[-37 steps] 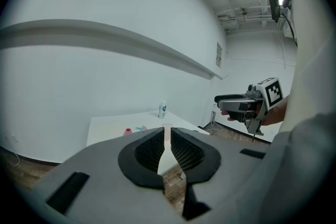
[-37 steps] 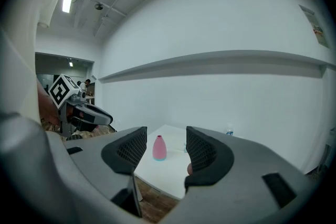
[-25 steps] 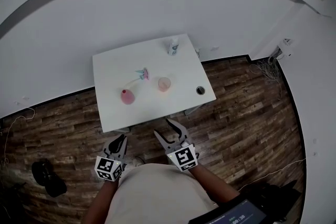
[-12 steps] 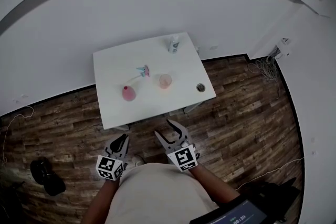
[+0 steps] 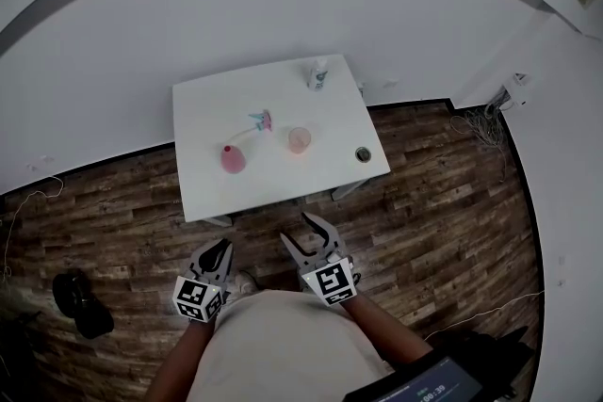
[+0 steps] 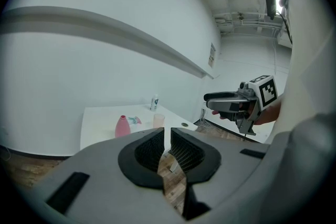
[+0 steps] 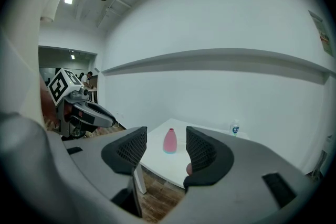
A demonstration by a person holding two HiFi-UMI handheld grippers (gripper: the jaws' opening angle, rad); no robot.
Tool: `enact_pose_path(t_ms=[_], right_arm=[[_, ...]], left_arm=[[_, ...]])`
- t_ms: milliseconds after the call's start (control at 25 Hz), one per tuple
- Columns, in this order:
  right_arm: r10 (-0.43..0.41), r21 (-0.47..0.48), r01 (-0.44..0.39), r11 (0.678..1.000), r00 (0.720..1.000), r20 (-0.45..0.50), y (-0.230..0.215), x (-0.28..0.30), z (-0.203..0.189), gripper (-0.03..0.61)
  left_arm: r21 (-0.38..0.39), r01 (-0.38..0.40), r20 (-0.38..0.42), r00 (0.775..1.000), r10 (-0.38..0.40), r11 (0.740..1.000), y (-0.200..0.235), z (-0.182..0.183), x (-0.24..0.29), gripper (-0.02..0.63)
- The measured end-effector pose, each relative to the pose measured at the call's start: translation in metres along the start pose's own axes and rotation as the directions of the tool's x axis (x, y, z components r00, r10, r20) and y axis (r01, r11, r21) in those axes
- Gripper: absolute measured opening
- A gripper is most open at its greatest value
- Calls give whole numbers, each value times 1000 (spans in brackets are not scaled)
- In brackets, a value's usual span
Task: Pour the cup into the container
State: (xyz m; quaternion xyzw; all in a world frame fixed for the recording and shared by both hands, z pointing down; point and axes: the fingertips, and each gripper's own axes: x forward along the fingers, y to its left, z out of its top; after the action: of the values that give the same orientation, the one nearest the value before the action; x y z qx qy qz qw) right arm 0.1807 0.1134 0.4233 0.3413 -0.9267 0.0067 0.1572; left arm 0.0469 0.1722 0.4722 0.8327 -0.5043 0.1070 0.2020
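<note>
Cup (image 5: 300,139) was not in any claw: the left gripper (image 5: 219,249) was squeezed closed on nothing, and the right gripper (image 5: 300,231) was half open with nothing inside. Both were held over the wood floor (image 5: 452,202), just in front of the person. Farther out, the see-through cup stood on the white table (image 5: 203,193) near the pink container (image 5: 232,159), with a small bottle (image 5: 318,75) at the far edge.
</note>
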Motion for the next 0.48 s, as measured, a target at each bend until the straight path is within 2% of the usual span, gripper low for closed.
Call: enact_pose_path(t_ms=[480], right_arm=[[24, -21, -23, 999, 1000, 11, -6, 4, -1, 239]], left_arm=[[9, -15, 0, 1000, 15, 1000, -1, -1, 4, 31]])
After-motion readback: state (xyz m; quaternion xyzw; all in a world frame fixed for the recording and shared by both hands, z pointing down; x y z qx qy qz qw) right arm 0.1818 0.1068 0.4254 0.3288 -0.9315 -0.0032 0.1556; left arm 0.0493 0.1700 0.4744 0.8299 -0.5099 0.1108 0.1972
